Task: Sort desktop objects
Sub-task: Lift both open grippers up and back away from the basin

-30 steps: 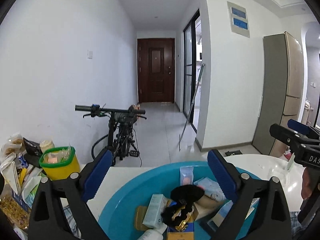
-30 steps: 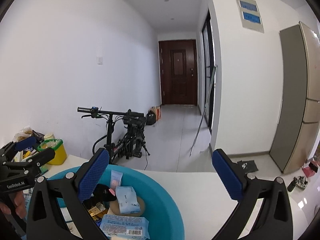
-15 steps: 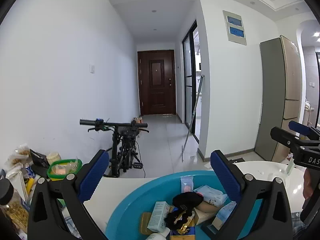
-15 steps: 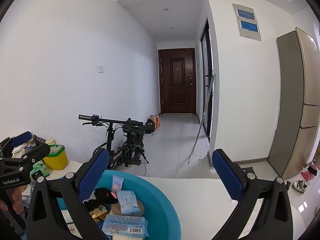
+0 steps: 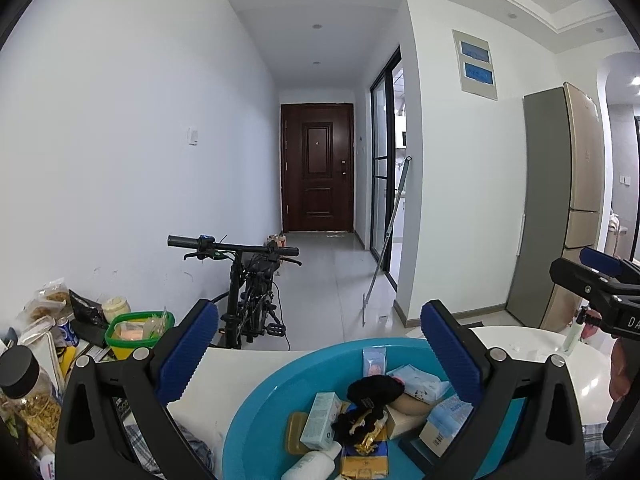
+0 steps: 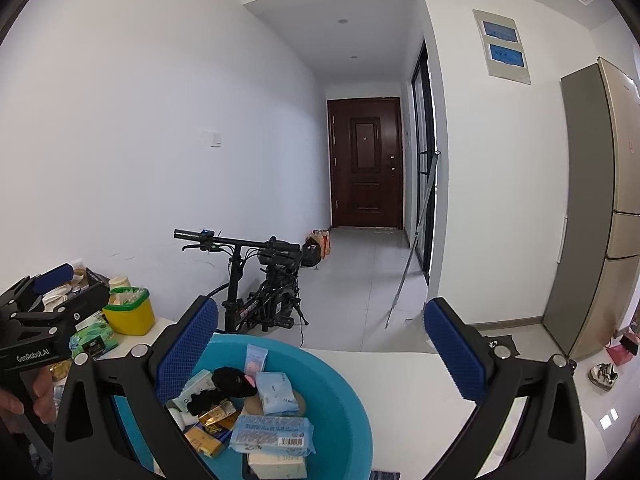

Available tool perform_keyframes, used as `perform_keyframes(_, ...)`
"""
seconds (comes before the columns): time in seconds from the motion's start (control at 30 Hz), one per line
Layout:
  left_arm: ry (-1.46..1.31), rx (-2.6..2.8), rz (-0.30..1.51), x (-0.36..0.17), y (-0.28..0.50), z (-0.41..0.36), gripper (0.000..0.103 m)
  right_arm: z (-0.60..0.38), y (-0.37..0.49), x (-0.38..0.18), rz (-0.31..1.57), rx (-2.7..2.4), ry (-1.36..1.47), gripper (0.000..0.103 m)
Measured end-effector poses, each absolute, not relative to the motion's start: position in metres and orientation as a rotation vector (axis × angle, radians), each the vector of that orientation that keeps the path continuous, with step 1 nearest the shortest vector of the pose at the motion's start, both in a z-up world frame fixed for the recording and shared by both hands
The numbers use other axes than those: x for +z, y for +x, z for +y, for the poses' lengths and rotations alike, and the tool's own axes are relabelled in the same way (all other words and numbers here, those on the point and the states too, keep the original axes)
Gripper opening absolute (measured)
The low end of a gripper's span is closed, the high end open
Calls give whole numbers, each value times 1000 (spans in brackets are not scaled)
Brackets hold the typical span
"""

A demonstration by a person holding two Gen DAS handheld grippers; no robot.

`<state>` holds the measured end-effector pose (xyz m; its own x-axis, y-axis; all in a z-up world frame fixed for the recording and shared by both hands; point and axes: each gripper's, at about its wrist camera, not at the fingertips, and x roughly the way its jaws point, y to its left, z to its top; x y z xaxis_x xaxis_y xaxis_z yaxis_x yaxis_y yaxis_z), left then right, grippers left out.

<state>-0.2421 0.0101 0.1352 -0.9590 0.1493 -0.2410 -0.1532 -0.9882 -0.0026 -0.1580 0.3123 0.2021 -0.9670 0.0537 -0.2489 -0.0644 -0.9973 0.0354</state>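
On the white table (image 6: 420,392), at 6 o'clock below both my grippers, sits the blue basin (image 5: 264,408) of mixed packets, boxes and a black cloth item. My left gripper (image 5: 320,356) and right gripper (image 6: 320,352) each stand with jaws wide apart, holding nothing. Legible text: "GenRobot.AI" on the left gripper body as seen from the right view. At 9 o'clock stands a yellow bin (image 6: 130,314). At 12 o'clock, a bicycle (image 5: 248,288) and brown door (image 5: 317,168); at 3 o'clock, a refrigerator (image 6: 596,208).

Blue basin (image 5: 256,420); blue ribbed claw pads (image 5: 188,354); yellow tub (image 6: 130,316), green rim; dark brown door (image 5: 317,168).
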Motion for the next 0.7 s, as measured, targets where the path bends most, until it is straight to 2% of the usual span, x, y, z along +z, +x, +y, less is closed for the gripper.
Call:
perform_keyframes(0.3, -384, 2941, 13, 149, -199, 1, 103, 308, -131, 213, 136, 3038, -437, 103)
perform_keyframes(0.7, -389, 2965, 60, 160, -131, -9, 103, 292, -75, 223, 100, 3055, -430, 103)
